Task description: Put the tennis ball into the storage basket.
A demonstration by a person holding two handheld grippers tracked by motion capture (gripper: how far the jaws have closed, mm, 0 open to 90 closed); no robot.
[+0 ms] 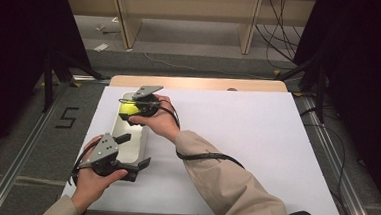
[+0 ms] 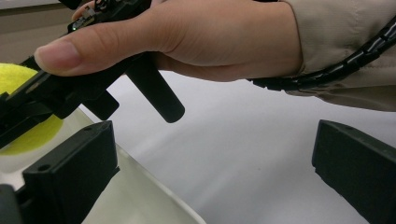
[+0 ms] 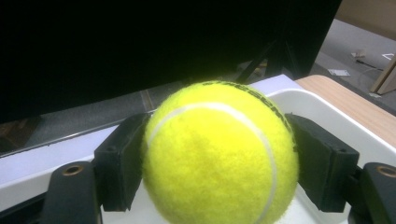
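A yellow tennis ball (image 1: 125, 106) (image 3: 219, 158) sits between the black jaws of my right gripper (image 1: 128, 110) (image 3: 219, 168), which is shut on it. The ball is over the far end of a long white tray (image 1: 137, 134) (image 3: 322, 102) at the left of the table. My left gripper (image 1: 135, 150) (image 2: 212, 172) is at the tray's near end with its jaws wide apart. One jaw is over the tray (image 2: 140, 191) and the other over the white sheet, with nothing gripped. In the left gripper view the ball (image 2: 35, 135) shows behind the right gripper (image 2: 28, 109).
A white sheet (image 1: 246, 141) covers the table, with a strip of wooden tabletop (image 1: 200, 83) at the far edge. Metal rails (image 1: 20, 162) run along both sides. A "5" marking (image 1: 66, 117) is on the floor at the left. Cables (image 1: 278, 37) and wooden shelf legs (image 1: 125, 28) lie beyond.
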